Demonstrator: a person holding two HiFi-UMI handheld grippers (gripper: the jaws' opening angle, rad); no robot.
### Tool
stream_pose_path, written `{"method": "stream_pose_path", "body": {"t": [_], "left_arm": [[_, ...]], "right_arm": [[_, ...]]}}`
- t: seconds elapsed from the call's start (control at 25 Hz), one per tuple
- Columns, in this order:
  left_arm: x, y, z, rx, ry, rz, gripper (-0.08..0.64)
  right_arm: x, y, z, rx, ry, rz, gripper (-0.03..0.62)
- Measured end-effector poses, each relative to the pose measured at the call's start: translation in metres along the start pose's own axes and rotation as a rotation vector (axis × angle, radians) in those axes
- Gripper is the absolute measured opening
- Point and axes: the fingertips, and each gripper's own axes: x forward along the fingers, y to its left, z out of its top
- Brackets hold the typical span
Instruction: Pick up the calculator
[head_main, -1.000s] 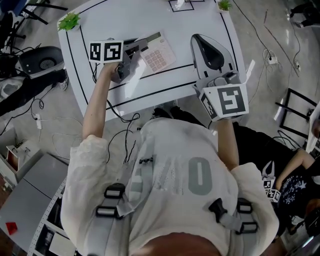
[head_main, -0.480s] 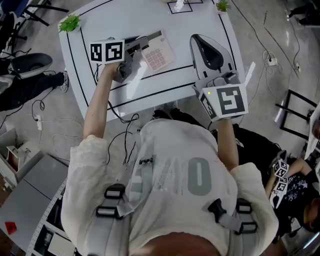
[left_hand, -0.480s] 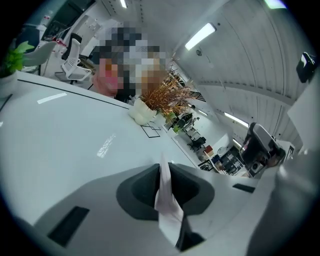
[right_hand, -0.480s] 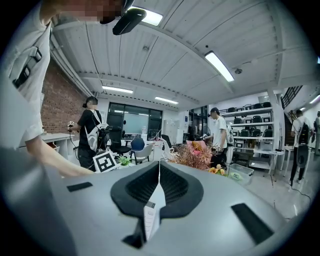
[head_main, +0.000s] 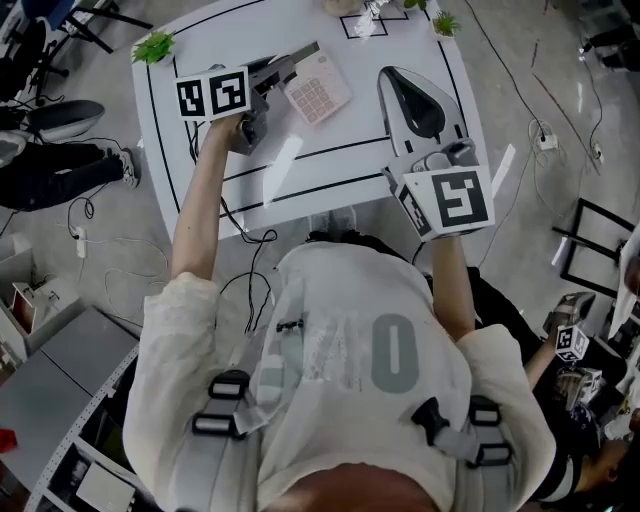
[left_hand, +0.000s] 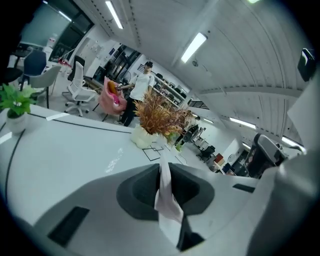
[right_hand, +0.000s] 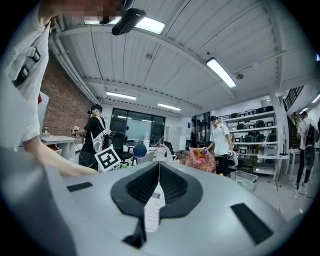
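Left tongs (head_main: 298, 62) pinch the calculator (head_main: 322, 96) by its edge above the table (head_main: 355, 122).

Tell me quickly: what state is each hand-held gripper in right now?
Left hand-held gripper: closed on the calculator.
Right hand-held gripper: closed, holding nothing.

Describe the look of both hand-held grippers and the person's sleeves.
The left gripper and right gripper are pale grey plastic shells, their fingers lined with black ribbed pads. Each bears a white cube with black square markers: the left cube, the right cube. The sleeves are short, loose and off-white.
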Motion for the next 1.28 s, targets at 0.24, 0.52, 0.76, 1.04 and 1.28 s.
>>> {"method": "stream_pose_path", "body": {"t": [0.24, 0.52, 0.76, 1.04, 1.28], "left_arm": [[-0.027, -0.026, 0.048, 0.113, -0.129, 0.089, 0.060], [-0.087, -0.068, 0.100, 0.328, -0.308, 0.284, 0.060], [-0.140, -0.110, 0.127, 0.556, -0.462, 0.525, 0.060], [-0.181, -0.151, 0.122, 0.659, -0.594, 0.665, 0.060], [-0.220, -0.189, 0.104, 0.829, -0.675, 0.867, 0.060]], "right_arm": [[-0.002, 0.006, 0.017, -0.015, -0.057, 0.034, 0.003], [-0.003, 0.021, 0.041, -0.055, -0.119, 0.073, 0.003], [-0.004, 0.026, 0.056, -0.064, -0.167, 0.080, 0.003], [-0.006, 0.024, 0.064, -0.010, -0.233, 0.048, 0.005], [-0.007, 0.031, 0.071, 0.029, -0.248, 0.033, 0.003]]}}
